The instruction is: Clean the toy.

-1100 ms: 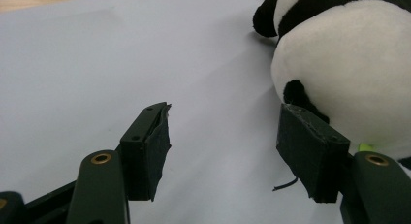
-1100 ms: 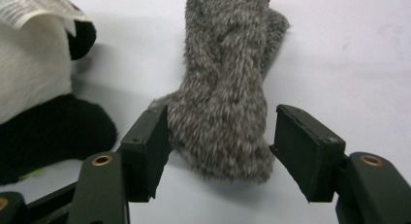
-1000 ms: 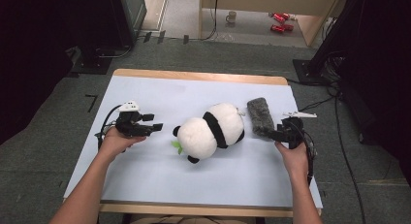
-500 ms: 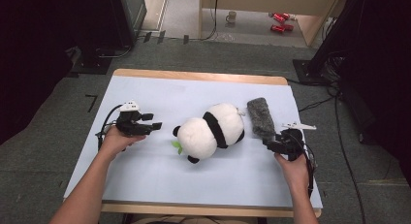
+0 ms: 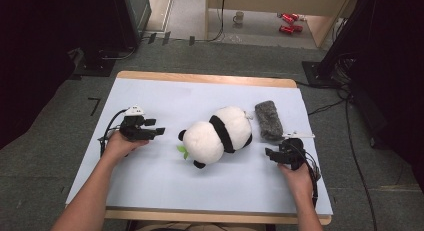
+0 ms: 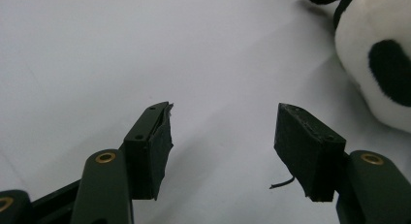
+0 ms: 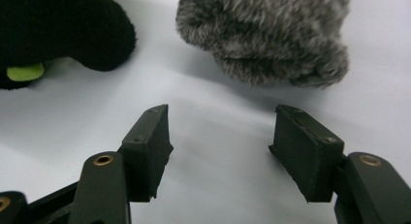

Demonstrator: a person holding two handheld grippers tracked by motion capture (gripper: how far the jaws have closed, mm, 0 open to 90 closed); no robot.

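Centrally on the pale blue counter (image 5: 150, 191) lies one stuffed panda (image 5: 217, 136), on its side, head toward the person's left, with a small green leaf (image 5: 182, 151) at its mouth. One grey fuzzy pouch (image 5: 268, 121) lies just beside it on the right, apart from it. Nothing stands between either gripper and these two things. Beyond the counter, a mug (image 5: 239, 16) and red cans (image 5: 287, 22) sit on the floor. The left gripper (image 5: 159, 132) rests near the panda's head, fingers (image 6: 155, 146) spread well apart, holding nothing. The right gripper (image 5: 269, 154) sits just below the pouch, its fingers (image 7: 152, 141) likewise parted and empty, touching neither toy nor pouch.
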